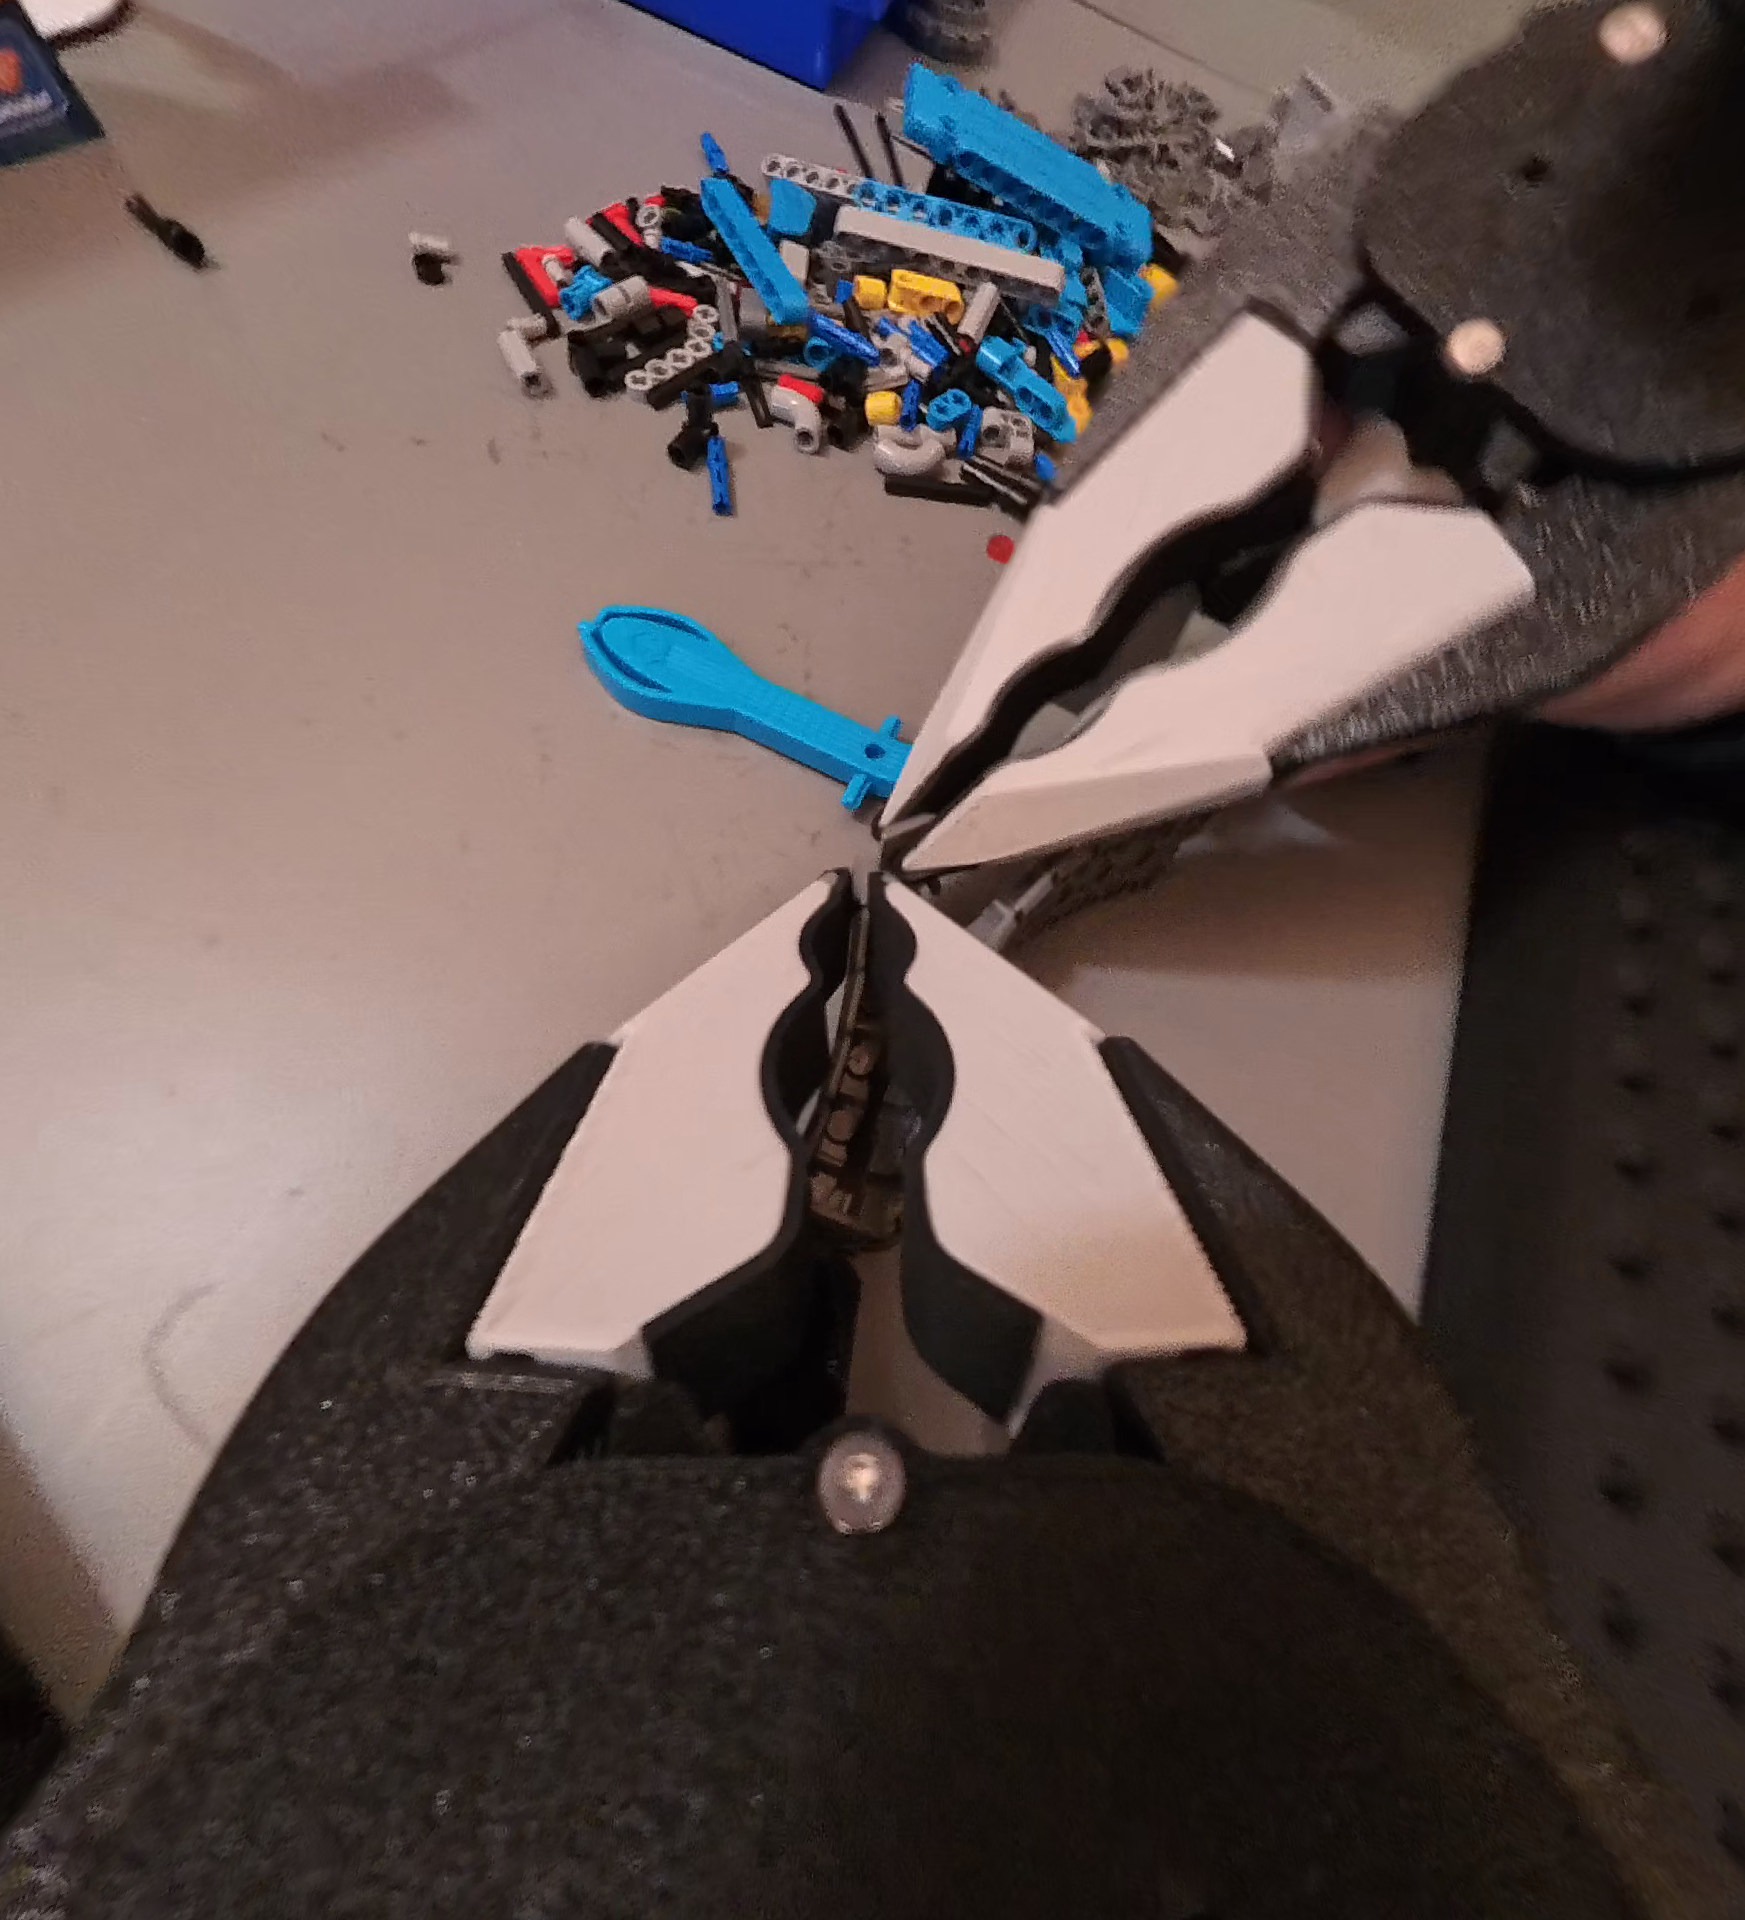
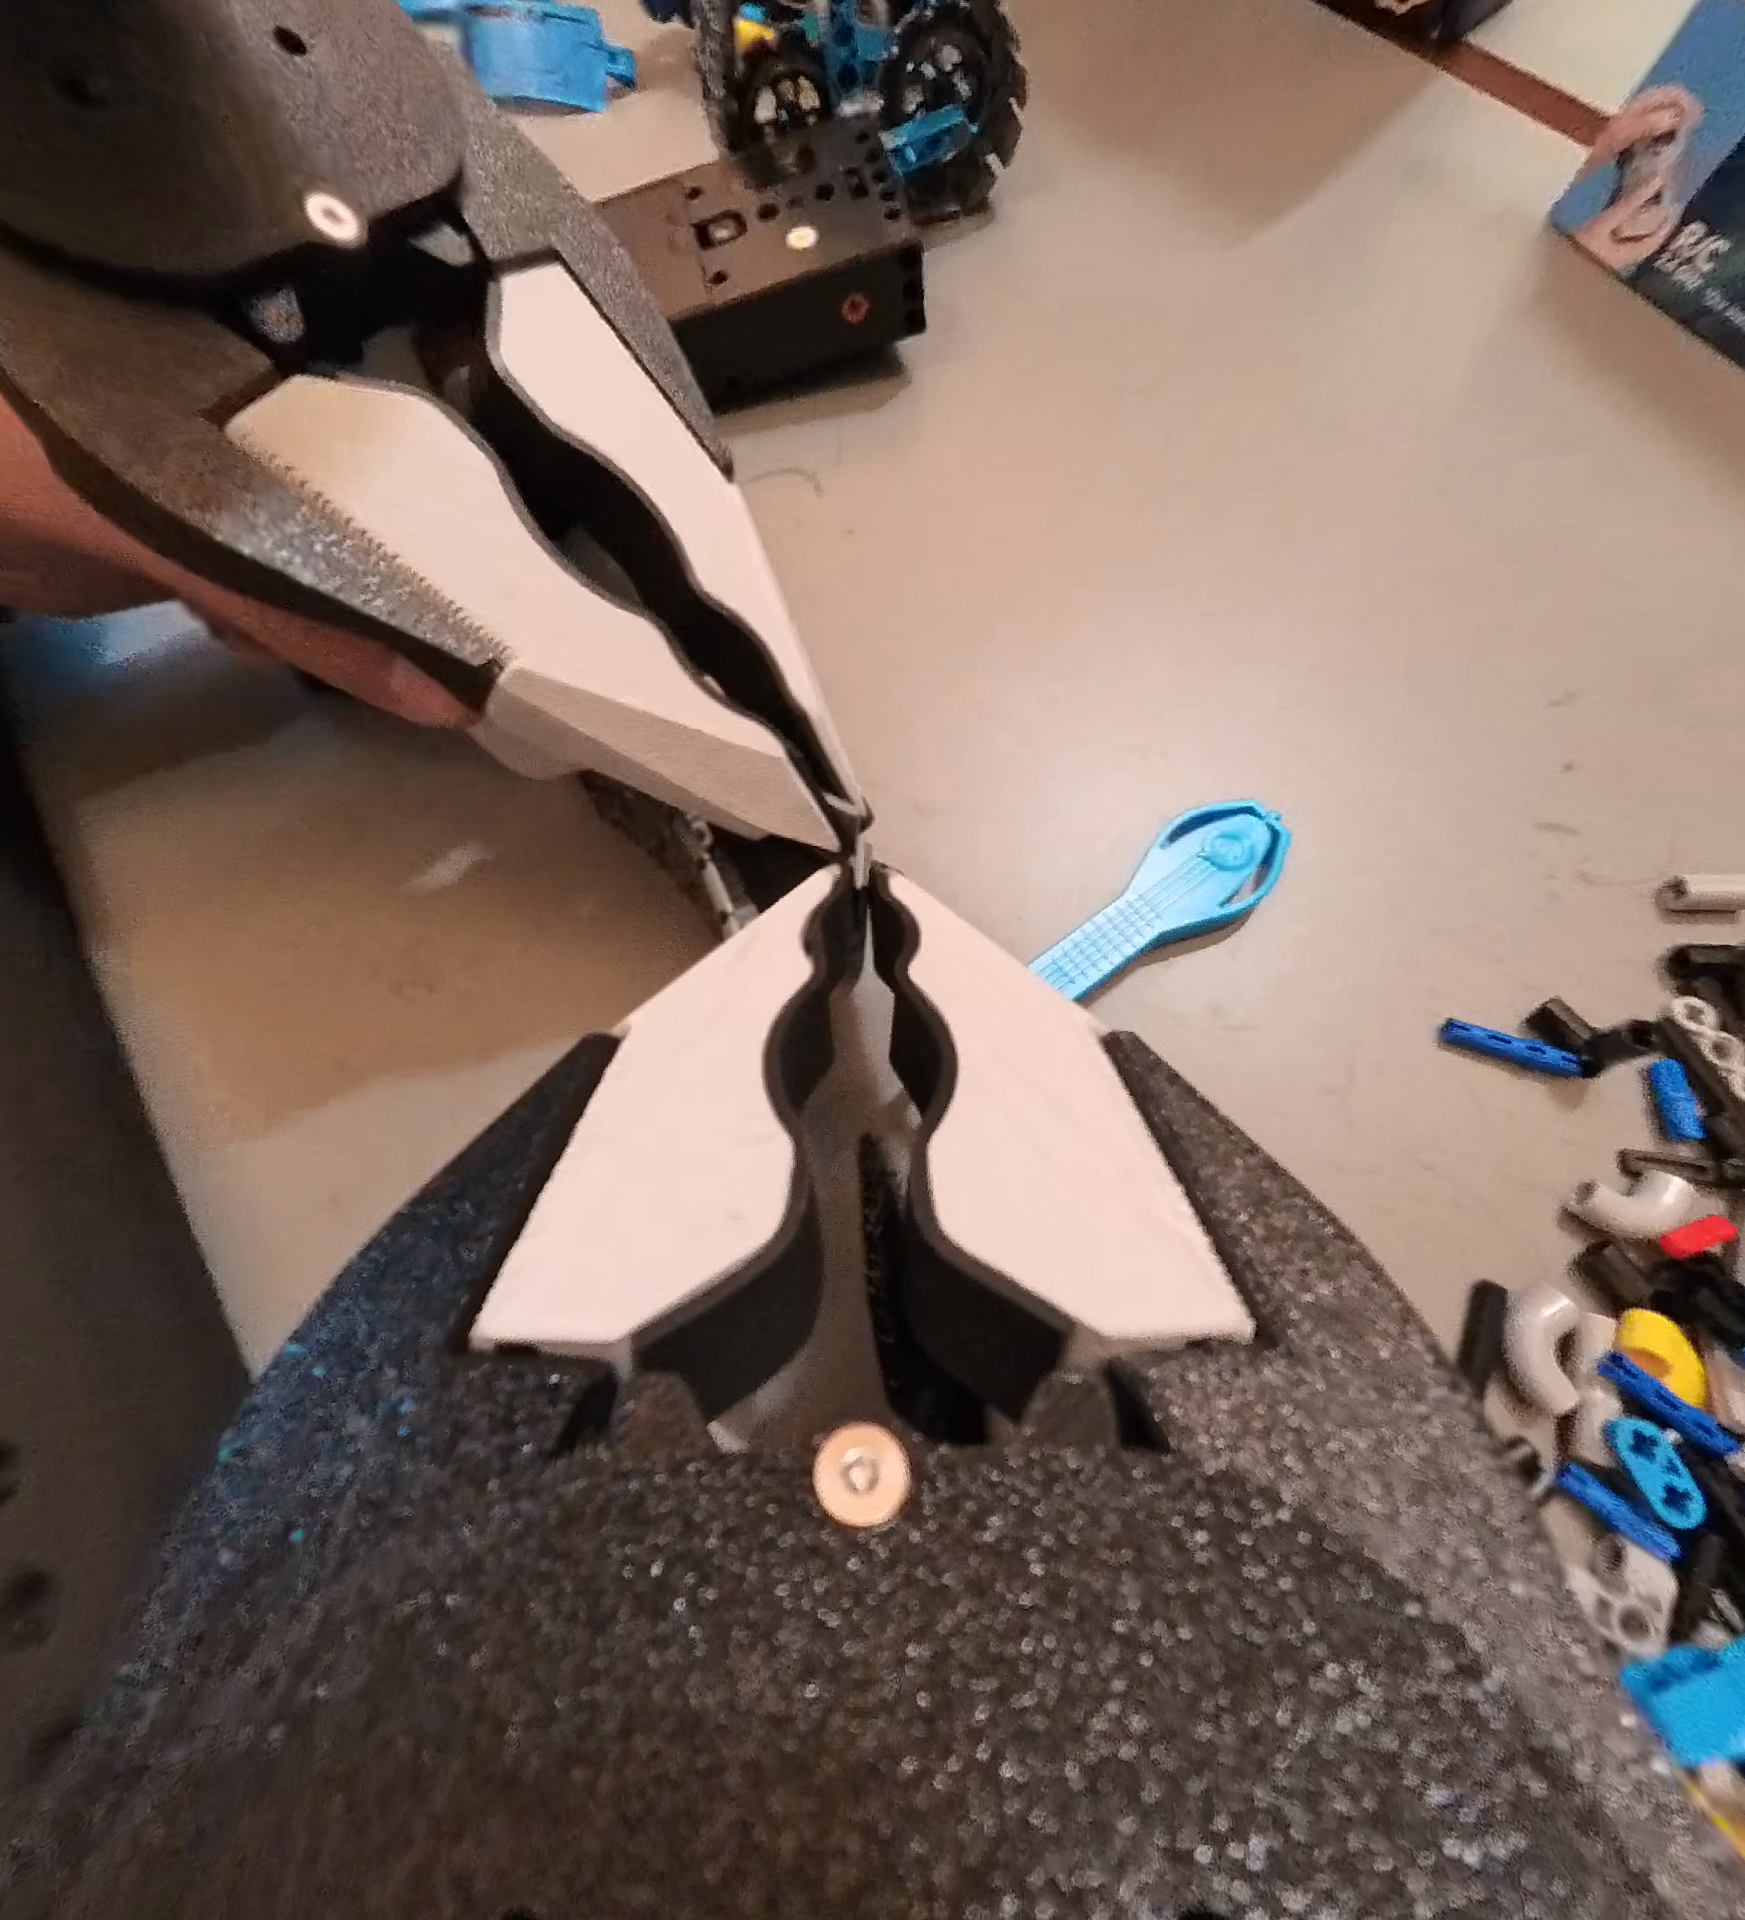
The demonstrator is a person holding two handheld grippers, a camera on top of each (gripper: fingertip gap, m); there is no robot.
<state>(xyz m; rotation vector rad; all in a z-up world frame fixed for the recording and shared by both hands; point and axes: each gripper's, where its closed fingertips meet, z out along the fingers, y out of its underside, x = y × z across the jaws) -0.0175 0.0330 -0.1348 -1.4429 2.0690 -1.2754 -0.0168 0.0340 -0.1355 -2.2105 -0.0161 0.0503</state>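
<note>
My left gripper [image 1: 860, 885] and my right gripper [image 2: 863, 883] meet tip to tip above the grey table's near edge. Both are shut, and a small thin grey-and-black part [image 2: 855, 844] is pinched where the tips meet. It is too small to name. The right gripper also shows in the left wrist view [image 1: 894, 842], and the left gripper in the right wrist view [image 2: 840, 821]. Just under the tips is a dark treaded wheel [image 1: 1107, 883] with a grey axle [image 1: 1003, 920], mostly hidden. A blue spoon-shaped tool [image 1: 712, 686] lies flat on the table just beyond the tips.
A pile of loose blue, black, grey, yellow and red building parts [image 1: 847, 312] lies beyond the tool. A half-built wheeled model [image 2: 826, 156] on a black block, a printed box [image 2: 1720, 208] and a blue bin [image 1: 795, 31] stand farther off. A black perforated board [image 1: 1657, 1247] lies beside the table. My two grippers' fingertips are within a few centimetres of each other. Both grippers' tips are roughly 20 cm from the half-built wheeled model [image 2: 826, 156].
</note>
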